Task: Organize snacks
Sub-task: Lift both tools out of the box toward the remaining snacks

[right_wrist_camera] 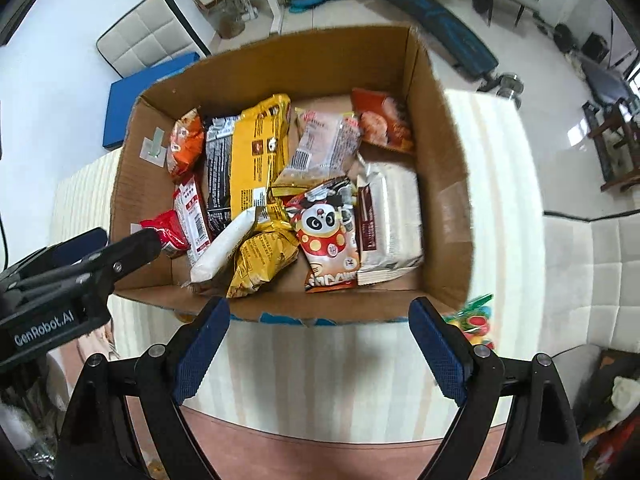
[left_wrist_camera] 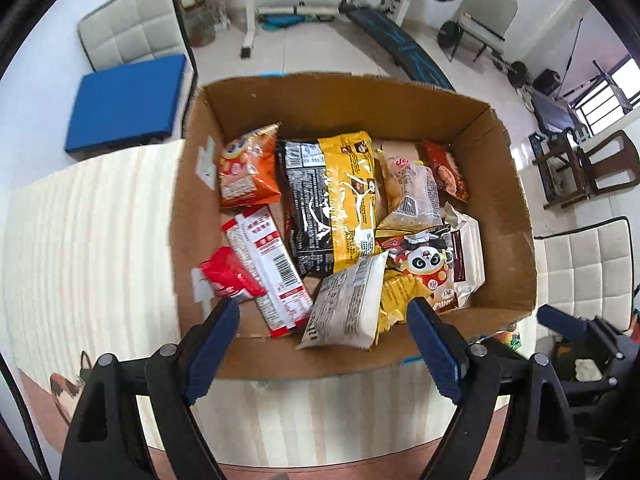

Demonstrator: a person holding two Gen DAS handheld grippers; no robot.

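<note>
Left wrist view, snack packets (left_wrist_camera: 332, 200) heaped, cardboard box (left_wrist_camera: 500, 208)

Each matte black plastic two-finger gripper, the left gripper (left_wrist_camera: 322, 316) and the right gripper (right_wrist_camera: 320, 316), carries dark blue textured rubber pads (right_wrist_camera: 202, 350) and round silver pivot screws (right_wrist_camera: 482, 351). White "GenRobot.AI" lettering (right_wrist_camera: 44, 330) marks the left gripper's side.

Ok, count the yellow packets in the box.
2 in the box: a large yellow-and-black packet in the middle, a crumpled yellow packet by the near wall. Others may be buried.
</note>
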